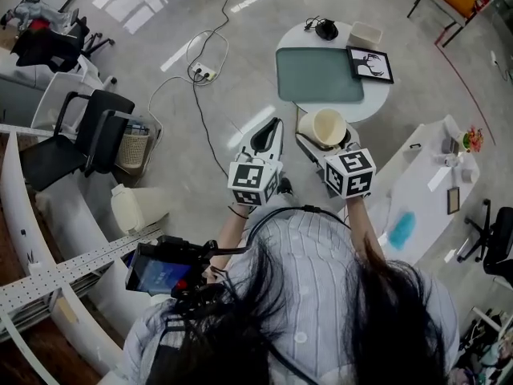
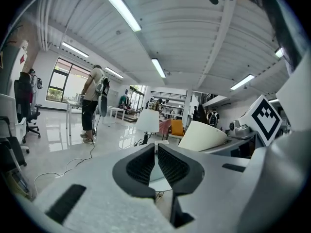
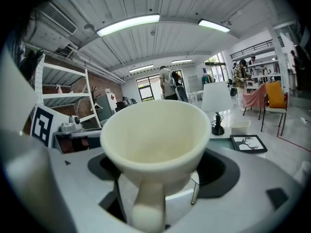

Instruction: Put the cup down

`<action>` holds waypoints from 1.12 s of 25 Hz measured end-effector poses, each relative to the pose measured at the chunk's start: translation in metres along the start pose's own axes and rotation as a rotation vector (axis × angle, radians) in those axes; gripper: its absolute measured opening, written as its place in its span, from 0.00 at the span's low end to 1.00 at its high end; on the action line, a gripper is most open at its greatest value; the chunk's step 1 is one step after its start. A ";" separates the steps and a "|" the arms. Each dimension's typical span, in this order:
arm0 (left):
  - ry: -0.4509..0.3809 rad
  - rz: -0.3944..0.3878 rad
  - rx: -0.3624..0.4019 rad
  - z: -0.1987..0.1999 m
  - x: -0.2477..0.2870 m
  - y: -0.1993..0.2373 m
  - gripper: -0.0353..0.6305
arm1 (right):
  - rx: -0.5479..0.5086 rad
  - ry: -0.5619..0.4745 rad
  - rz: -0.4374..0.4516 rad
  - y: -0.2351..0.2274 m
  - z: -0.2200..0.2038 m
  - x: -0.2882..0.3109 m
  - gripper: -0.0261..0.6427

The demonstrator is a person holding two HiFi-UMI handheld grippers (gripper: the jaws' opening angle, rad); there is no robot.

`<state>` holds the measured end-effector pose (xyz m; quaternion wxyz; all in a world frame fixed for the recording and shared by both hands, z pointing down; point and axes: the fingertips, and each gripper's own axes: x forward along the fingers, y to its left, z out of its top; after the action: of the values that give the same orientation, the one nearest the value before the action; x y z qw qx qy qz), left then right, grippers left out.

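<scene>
Right gripper is clamped on a cream cup, one jaw on each side of its base. The cup's open mouth tips back toward the gripper camera, with its handle pointing down and nearest the lens. It looks empty.

Left gripper has its jaws pressed together with nothing between them. It is held just beside the right one.

From the head view, both grippers are held out in front of a person in a striped shirt. The cup is in the air, resting on nothing, at the near edge of a round white counter. On that counter lie a teal mat, a framed picture and a small white box. A cable runs across the grey floor to the left.
</scene>
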<state>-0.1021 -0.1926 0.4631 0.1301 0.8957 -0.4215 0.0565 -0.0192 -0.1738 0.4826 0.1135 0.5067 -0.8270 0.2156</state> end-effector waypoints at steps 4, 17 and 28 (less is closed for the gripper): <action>0.007 -0.009 -0.013 -0.002 0.008 0.008 0.10 | 0.001 0.014 -0.013 -0.004 0.002 0.009 0.66; 0.021 0.004 -0.044 -0.005 0.024 0.024 0.10 | 0.010 0.034 -0.026 -0.017 0.004 0.020 0.66; 0.027 0.066 -0.052 -0.003 0.063 0.033 0.10 | -0.009 0.058 0.016 -0.060 0.017 0.047 0.66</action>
<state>-0.0873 -0.2591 0.4854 0.1572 0.8768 -0.4502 0.0615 0.0128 -0.2424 0.5014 0.1378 0.4933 -0.8282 0.2273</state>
